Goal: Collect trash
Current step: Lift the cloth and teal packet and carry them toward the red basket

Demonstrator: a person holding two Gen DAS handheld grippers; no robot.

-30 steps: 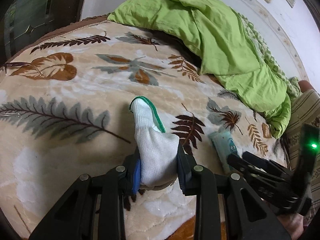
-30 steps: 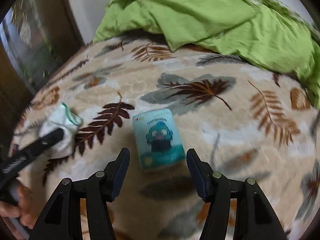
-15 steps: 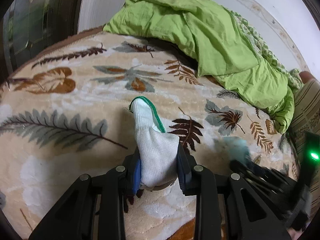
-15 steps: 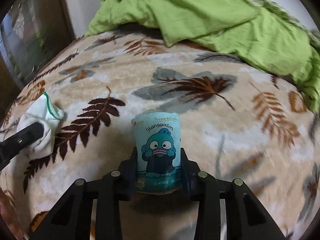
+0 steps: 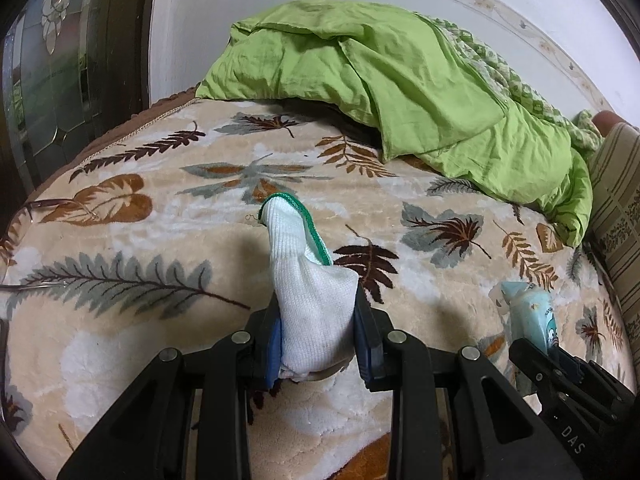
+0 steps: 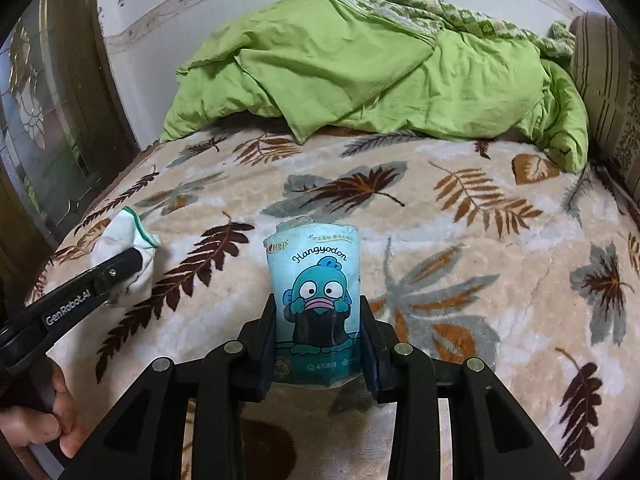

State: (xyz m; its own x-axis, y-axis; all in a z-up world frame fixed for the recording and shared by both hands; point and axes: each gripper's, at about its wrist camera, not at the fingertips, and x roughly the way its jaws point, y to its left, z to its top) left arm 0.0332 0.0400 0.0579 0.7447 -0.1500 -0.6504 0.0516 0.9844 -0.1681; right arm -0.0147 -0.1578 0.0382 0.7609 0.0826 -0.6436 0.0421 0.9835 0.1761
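Here the left tool point(image 5: 318, 344) clamps a sock point(image 5: 308, 280), the right tool point(image 6: 318, 344) a tissue pack point(image 6: 316, 300).

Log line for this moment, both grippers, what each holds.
left gripper: shut on white sock | right gripper: shut on blue packet | both held above leaf-print blanket | bin: not visible

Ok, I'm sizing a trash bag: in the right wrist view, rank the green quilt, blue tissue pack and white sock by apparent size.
1. Green quilt, by far the largest, though farthest away.
2. Blue tissue pack. It looks bigger than the sock, but it sits closer to the camera, so this is unsure.
3. White sock, partly hidden.
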